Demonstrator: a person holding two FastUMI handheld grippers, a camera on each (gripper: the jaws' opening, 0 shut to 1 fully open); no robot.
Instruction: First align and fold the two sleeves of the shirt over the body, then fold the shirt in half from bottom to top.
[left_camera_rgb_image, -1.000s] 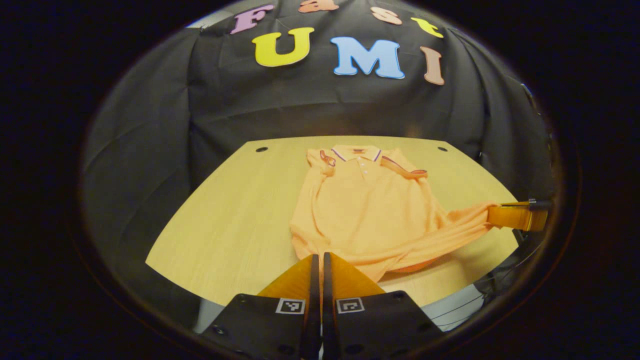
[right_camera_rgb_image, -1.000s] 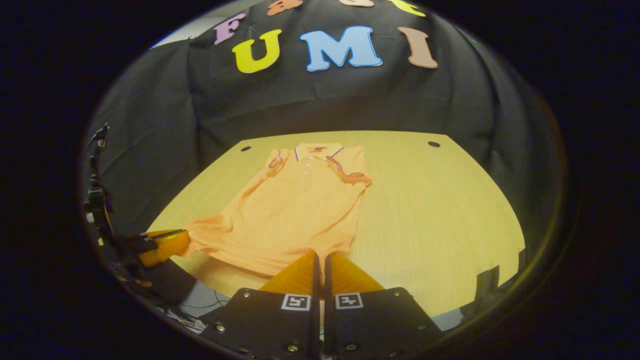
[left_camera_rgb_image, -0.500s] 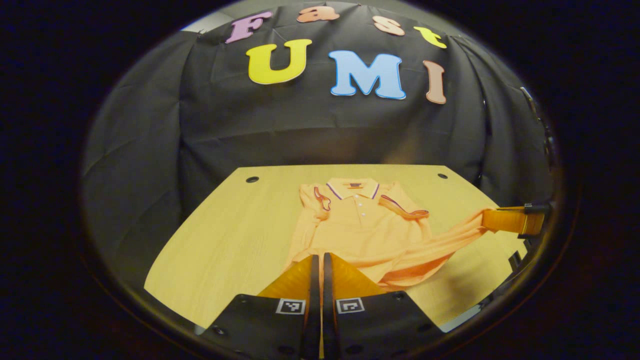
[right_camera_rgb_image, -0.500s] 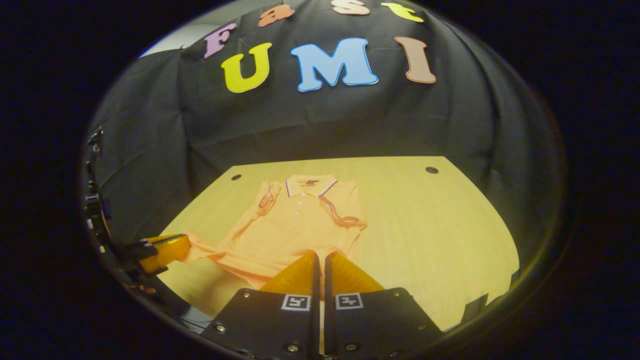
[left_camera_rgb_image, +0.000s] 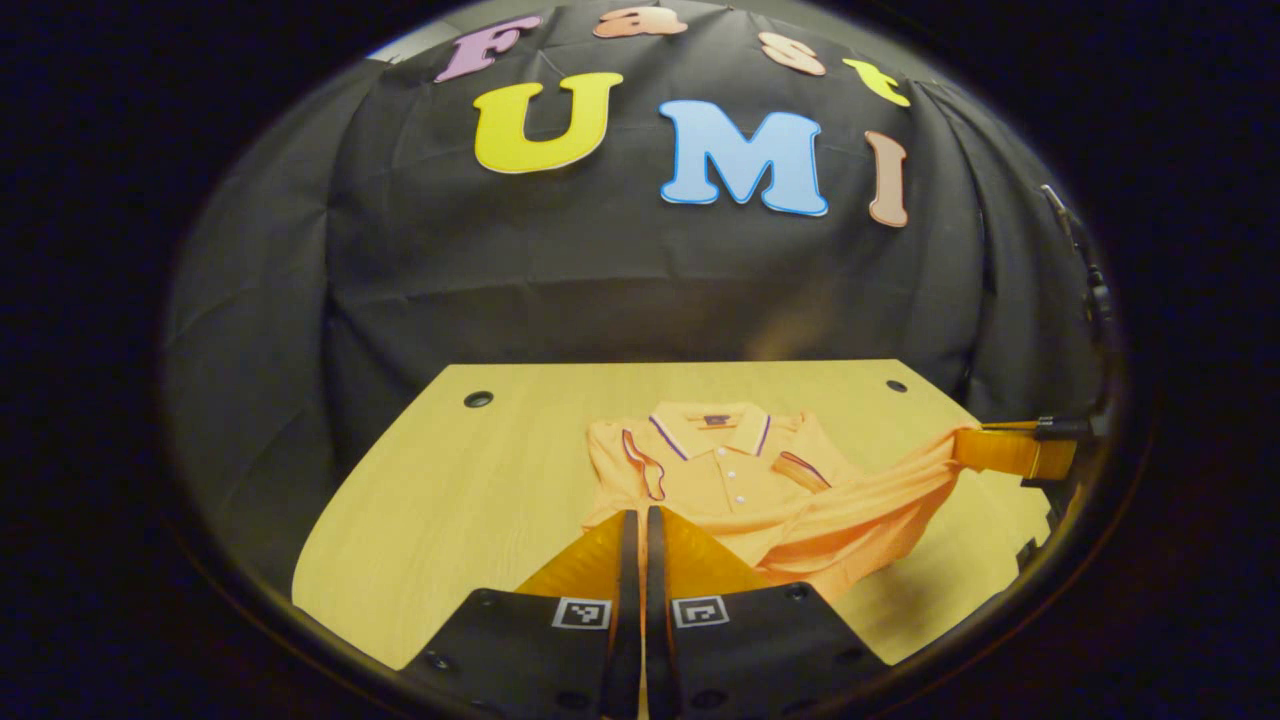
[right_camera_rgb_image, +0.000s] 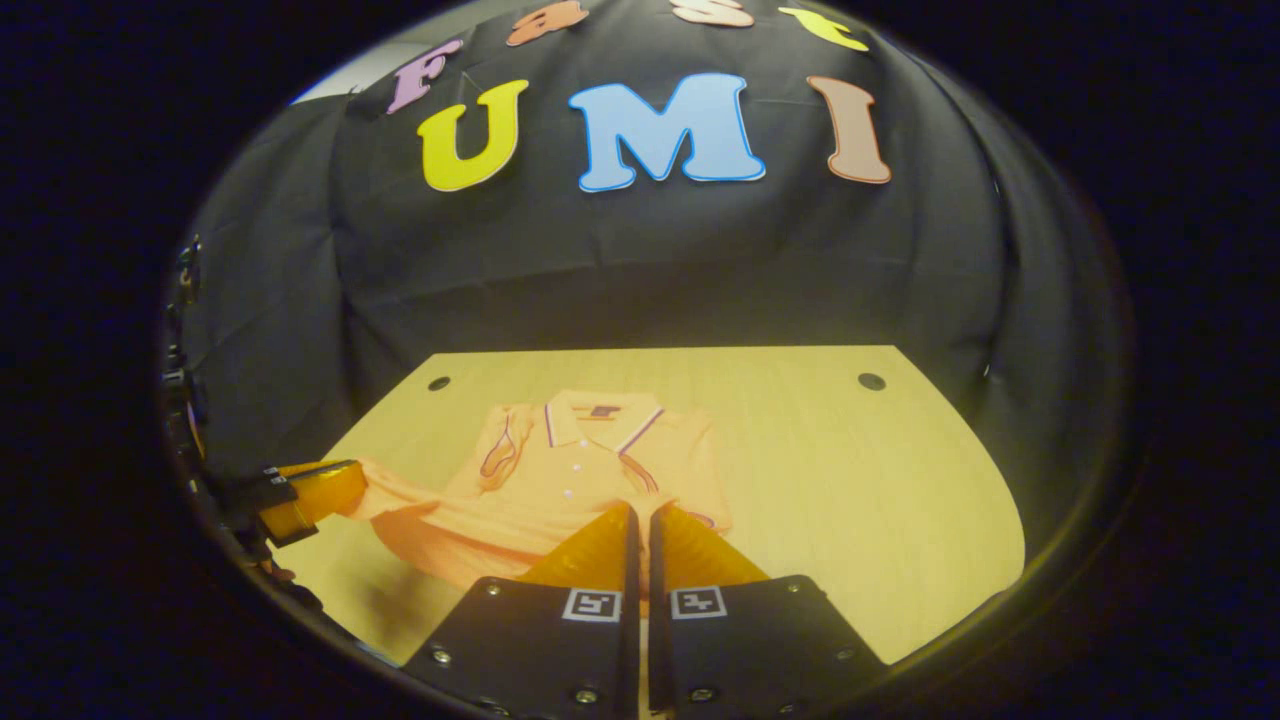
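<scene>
Left gripper view: the orange polo shirt (left_camera_rgb_image: 745, 480) lies on the wooden table (left_camera_rgb_image: 460, 490), centre-right of the frame, collar toward the black cloth wall (left_camera_rgb_image: 600, 270). Both sleeves are folded in over the chest. The bottom hem is lifted off the table and carried up toward the collar.

The left gripper (left_camera_rgb_image: 634, 520) sits at the bottom centre of this view. Its two fingers are pressed together with almost no gap, and the near-left corner of the shirt's hem is pinched between them. At the right edge of the same view, the right gripper (left_camera_rgb_image: 975, 448) holds the other hem corner. Cloth stretches in a taut band from it back to the shirt's body.

Right gripper view: the shirt (right_camera_rgb_image: 590, 470) lies left of centre on the table (right_camera_rgb_image: 850, 470). The right gripper (right_camera_rgb_image: 640, 515) is at the bottom centre, fingers closed together on the hem edge directly in front of them. The left gripper (right_camera_rgb_image: 350, 485) shows at the lower left edge, clamped on its hem corner, with raised fabric running from it across to the shirt. Two dark round holes mark the far corners of the table.
</scene>
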